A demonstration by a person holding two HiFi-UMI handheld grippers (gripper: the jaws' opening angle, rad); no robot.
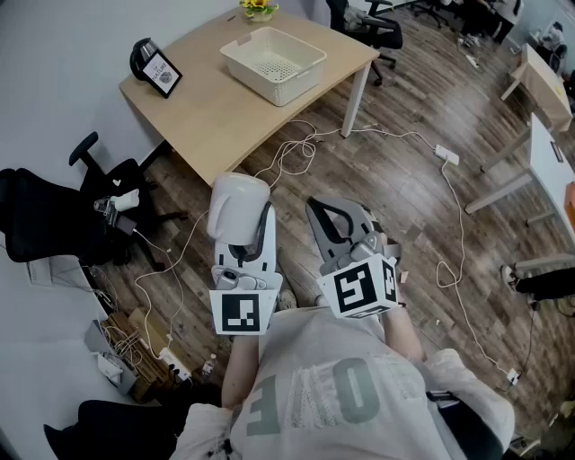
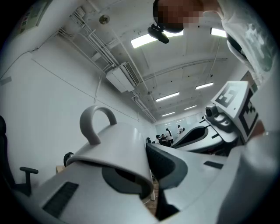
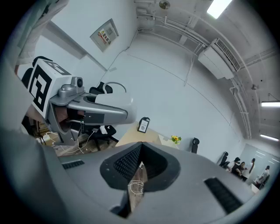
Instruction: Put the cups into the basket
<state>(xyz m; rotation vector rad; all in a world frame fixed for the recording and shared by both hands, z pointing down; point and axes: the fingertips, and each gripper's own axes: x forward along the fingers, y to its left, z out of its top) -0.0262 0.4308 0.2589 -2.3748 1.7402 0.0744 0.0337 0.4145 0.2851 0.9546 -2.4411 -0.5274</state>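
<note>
In the head view a white cup (image 1: pixel 238 202) with a handle sits at the tips of my left gripper (image 1: pixel 258 220), which is shut on its wall. The left gripper view shows the cup (image 2: pixel 113 151) lying over one jaw, handle up, its wall pinched between the pads. My right gripper (image 1: pixel 317 211) is beside it, shut, with nothing between its pads (image 3: pixel 131 161). Both are held above the wooden floor, in front of the person's chest. The white perforated basket (image 1: pixel 274 63) stands empty on the wooden table (image 1: pixel 193 112) farther ahead. The right gripper view also shows the cup (image 3: pixel 117 99) and the table (image 3: pixel 131 135).
A framed sign (image 1: pixel 162 74) and a black object (image 1: pixel 140 54) stand at the table's left end, yellow flowers (image 1: pixel 258 7) at its back. A black office chair (image 1: pixel 54 216) is at left. White cables (image 1: pixel 296 148) and a power strip (image 1: pixel 446 154) lie on the floor. More desks are at right.
</note>
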